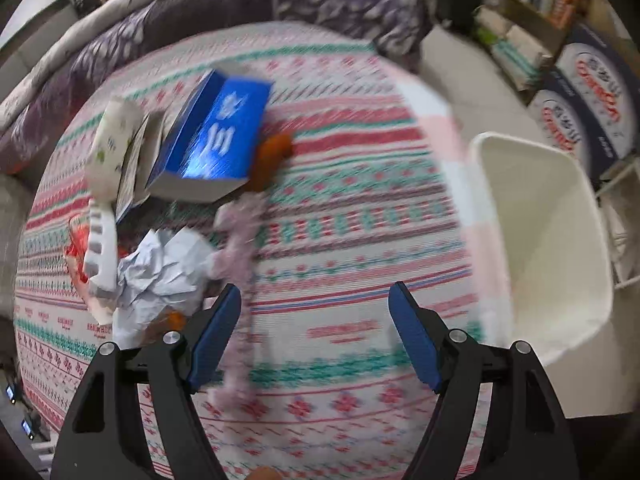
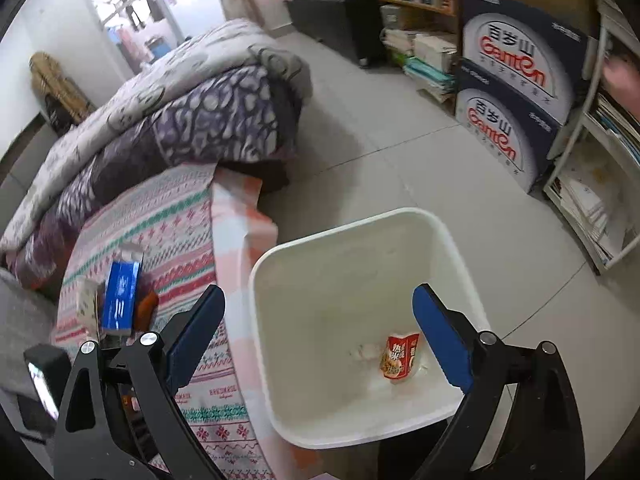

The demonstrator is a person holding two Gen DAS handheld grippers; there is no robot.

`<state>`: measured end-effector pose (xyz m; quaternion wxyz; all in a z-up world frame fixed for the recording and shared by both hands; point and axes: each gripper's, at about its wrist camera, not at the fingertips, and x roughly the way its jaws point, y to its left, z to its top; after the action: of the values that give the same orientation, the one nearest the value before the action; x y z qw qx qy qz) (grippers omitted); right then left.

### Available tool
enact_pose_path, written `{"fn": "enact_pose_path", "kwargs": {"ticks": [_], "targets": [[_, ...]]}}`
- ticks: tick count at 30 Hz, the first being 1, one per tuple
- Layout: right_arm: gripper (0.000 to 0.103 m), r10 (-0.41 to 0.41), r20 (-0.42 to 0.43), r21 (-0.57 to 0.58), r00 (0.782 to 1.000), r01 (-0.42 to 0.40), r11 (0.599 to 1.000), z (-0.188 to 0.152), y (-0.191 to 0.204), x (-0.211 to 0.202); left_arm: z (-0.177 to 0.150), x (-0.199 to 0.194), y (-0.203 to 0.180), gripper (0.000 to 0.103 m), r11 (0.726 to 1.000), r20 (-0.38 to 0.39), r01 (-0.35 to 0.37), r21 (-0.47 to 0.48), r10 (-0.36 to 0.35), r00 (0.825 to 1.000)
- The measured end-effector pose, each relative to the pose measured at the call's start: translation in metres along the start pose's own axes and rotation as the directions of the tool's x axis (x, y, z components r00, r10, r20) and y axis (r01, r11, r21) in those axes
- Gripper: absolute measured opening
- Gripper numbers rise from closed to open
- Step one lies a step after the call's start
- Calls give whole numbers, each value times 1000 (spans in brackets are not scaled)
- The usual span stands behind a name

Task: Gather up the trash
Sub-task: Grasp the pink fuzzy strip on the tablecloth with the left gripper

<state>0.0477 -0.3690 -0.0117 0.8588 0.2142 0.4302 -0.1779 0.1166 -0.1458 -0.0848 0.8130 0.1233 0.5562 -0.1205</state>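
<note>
Your right gripper [image 2: 318, 334] hangs wide and empty above the white bin [image 2: 280, 264], a red snack packet [image 2: 400, 356] at its bottom. Your left gripper [image 1: 314, 338], spread and empty, overlooks the patterned bedspread [image 1: 360, 208]: take the crumpled paper [image 1: 168, 264] first, avoiding the pink cord [image 1: 236, 240] and blue box [image 1: 216, 144] alongside.

Tool [image 2: 318, 336] open above bin [image 2: 360, 240]; wrapper [image 2: 400, 356] inside.
</note>
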Motion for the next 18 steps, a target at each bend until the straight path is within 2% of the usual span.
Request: {"fn": "enact_pose_path", "kwargs": {"ticks": [3,10,13,15,16,17,18], "targets": [[92,2,-18,-30,1000,-3,1000,-2,13,6,2,14,10,75,1000,-40,5,-20,-6,999],[92,0,-42,-57,999,-2,998,-3,32,16,12,26,23,74,998,-55,39,-54,-42,998],[93,-3,-54,-58,999,0,998,-4,36,19,17,29,21,76,1000,-52,15,-22,-16,999],[93,-1,-62,-53,998,-2,999,-5,37,21,16,29,22,75,999,-53,26,-27,-27,998],[93,2,-67,-49,998,-5,999,-5,38,22,16,28,23,74,999,-55,28,-25,-29,998],[93,5,-68,-48,998,-8,999,-5,40,22,15,27,24,68,1000,-52,23,-20,-24,998],[93,7,-68,-47,998,-11,999,-5,41,22,14,25,25,56,1000,-44,15,-10,-15,999]]}}
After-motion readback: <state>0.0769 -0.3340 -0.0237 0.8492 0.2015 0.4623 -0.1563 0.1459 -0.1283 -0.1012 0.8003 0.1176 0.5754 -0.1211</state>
